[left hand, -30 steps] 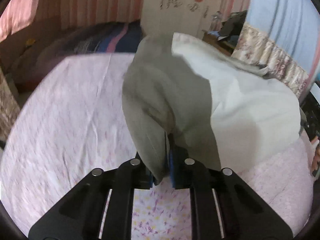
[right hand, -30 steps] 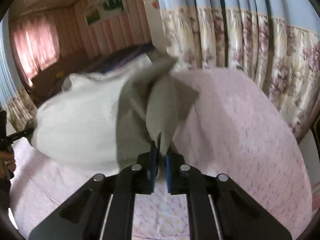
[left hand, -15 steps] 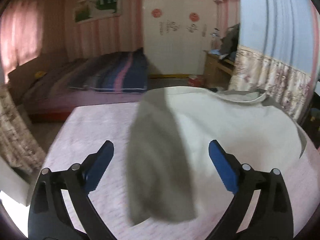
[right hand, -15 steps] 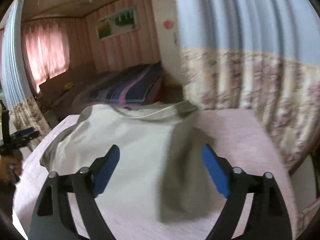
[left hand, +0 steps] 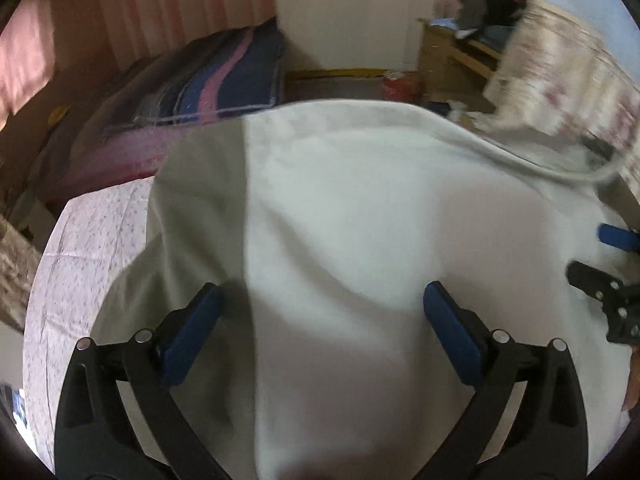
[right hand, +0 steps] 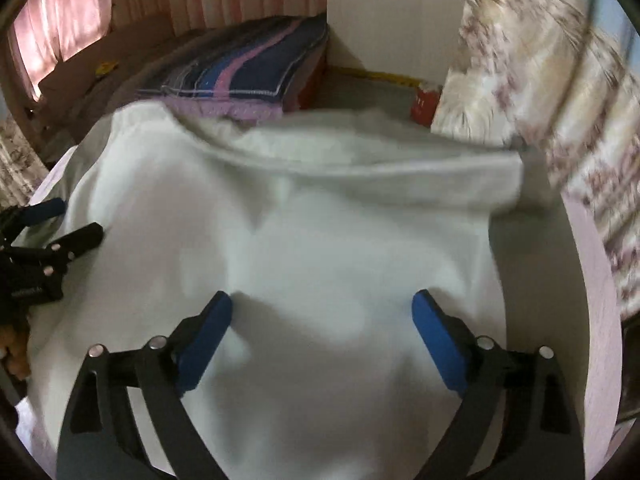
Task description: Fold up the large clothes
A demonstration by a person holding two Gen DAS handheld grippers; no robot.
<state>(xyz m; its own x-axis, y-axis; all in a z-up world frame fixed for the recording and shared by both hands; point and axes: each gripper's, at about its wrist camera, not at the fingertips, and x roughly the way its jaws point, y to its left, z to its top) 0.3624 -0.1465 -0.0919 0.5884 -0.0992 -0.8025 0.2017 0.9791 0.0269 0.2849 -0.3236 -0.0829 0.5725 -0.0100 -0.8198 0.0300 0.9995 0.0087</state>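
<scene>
Our left tongs (left hand: 320, 320) are spreading to their widest with nothing pinched, hovering over the grey-sided edge of the white garment (left hand: 360, 208), which lies spread on the pink floral bedsheet (left hand: 92, 232). Our right tongs (right hand: 322, 324) are likewise opening wide and empty above the garment's white middle, its bunched far hem (right hand: 360, 168) reaching toward the curtain (right hand: 560, 100). We judge that loose, rumpled cloth could slide or trap creases, leaving the next fold crooked.
</scene>
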